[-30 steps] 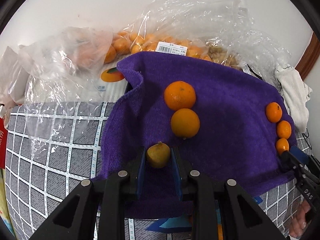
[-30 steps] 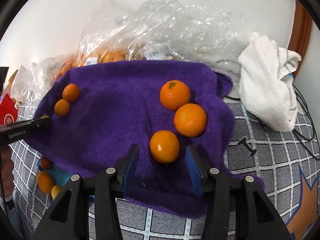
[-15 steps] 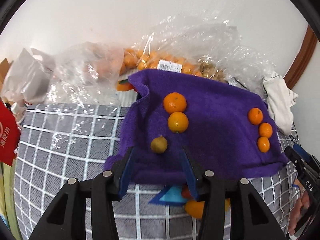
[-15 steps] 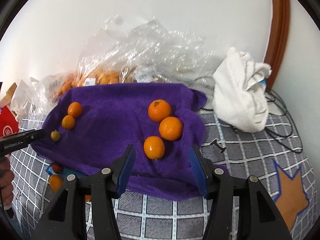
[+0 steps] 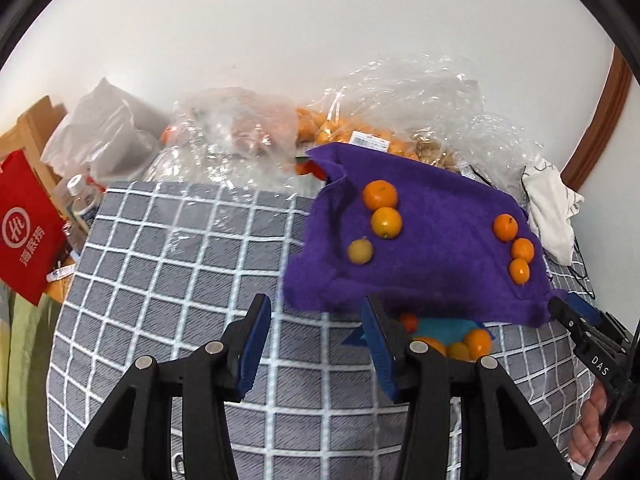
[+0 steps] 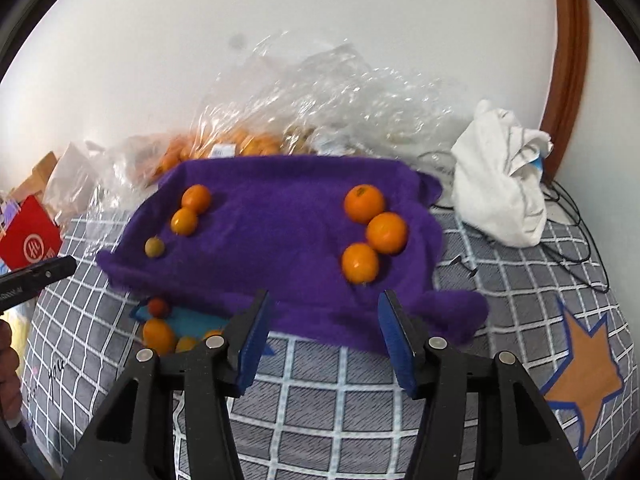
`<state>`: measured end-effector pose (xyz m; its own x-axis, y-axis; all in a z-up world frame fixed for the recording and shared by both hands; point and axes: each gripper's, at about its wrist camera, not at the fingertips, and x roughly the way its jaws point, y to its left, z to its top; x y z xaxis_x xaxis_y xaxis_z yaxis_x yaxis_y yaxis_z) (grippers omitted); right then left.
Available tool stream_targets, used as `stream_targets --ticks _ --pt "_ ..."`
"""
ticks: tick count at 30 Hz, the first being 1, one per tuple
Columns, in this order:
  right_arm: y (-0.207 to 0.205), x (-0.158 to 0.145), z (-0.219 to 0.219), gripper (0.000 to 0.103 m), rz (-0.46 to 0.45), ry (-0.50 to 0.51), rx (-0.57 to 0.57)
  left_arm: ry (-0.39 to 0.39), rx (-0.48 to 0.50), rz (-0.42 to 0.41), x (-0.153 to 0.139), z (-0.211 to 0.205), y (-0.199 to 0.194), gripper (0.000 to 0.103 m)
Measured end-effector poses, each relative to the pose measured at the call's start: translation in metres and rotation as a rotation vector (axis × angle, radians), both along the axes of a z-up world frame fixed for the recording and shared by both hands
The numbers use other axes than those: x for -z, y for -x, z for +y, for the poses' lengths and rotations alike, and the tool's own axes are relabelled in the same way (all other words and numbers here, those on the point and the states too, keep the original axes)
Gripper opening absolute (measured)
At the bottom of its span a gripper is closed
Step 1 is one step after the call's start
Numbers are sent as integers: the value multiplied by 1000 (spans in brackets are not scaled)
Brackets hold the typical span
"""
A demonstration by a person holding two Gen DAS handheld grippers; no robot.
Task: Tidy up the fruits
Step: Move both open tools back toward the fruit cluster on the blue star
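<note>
Left wrist view: the left gripper (image 5: pixel 316 320) stands spread and empty above the grey checked cloth (image 5: pixel 160 280). A second ago its blue pads pinched the small dull-yellow fruit (image 5: pixel 360 251); now that fruit lies free on the purple towel (image 5: pixel 432 264), below two oranges (image 5: pixel 380 195), and the gripper has pulled back and up. The right gripper (image 6: pixel 324 320) likewise hangs spread with nothing between its pads, drawn away from the nearest orange (image 6: pixel 360 263) of a row of three, which it bracketed a second ago. I judge both placements finished, leaving two sorted rows on the towel, so the next fetch probably comes from the loose pile.

That pile (image 5: pixel 452 340) sits nearest, on a teal sheet poking out from under the towel's front hem: several round, glossy orange and reddish fruits. The towel itself is thick, fuzzy terry, rumpled at the edges, soft enough to keep round fruit from rolling. The oranges are smooth-skinned and slightly flattened; the yellow one is smaller and matte. Farther back, crinkled clear plastic bags (image 6: pixel 320 112) hold more orange fruit, with a crumpled white cloth (image 6: pixel 500 184) to the right against the wall.
</note>
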<state>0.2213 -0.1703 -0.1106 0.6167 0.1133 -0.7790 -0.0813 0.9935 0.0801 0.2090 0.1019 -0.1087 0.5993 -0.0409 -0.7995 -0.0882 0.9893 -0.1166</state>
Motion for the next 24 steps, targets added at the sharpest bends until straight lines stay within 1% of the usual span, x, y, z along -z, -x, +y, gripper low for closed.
stream_targets --ticks 9,24 --pt "11 12 26 54 18 0 -33 17 -6 11 5 17 11 45" --pt "15 33 57 54 63 23 -87 35 0 30 15 24 19 45"
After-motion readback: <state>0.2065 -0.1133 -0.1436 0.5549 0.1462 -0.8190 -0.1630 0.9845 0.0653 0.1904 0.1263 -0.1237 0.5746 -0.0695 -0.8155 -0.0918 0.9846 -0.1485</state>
